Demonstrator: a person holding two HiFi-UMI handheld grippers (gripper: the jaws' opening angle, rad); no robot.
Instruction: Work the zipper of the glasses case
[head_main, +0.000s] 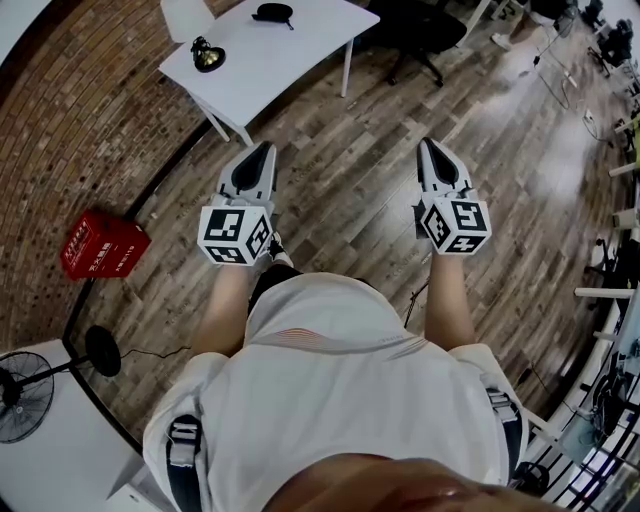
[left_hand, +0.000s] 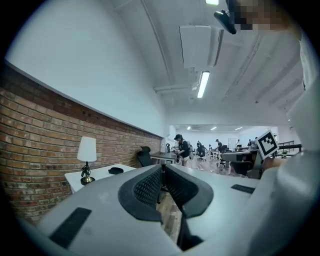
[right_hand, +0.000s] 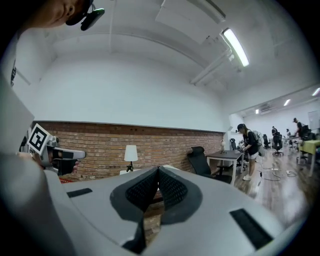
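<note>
The glasses case (head_main: 272, 13) is a small black oval lying on the white table (head_main: 290, 55) at the far side of the room; it also shows in the left gripper view (left_hand: 116, 170) beside a lamp. My left gripper (head_main: 262, 150) is held level over the wooden floor, well short of the table, jaws shut with nothing between them (left_hand: 163, 167). A little to its right, my right gripper (head_main: 430, 145) is level as well and shut on nothing (right_hand: 158, 170). Neither gripper touches the case.
A small table lamp (head_main: 207, 55) stands on the table's left corner. A red box (head_main: 103, 245) lies by the brick wall, a floor fan (head_main: 22, 395) at lower left. A black office chair (head_main: 415, 30) stands past the table. People work at far desks (left_hand: 183, 148).
</note>
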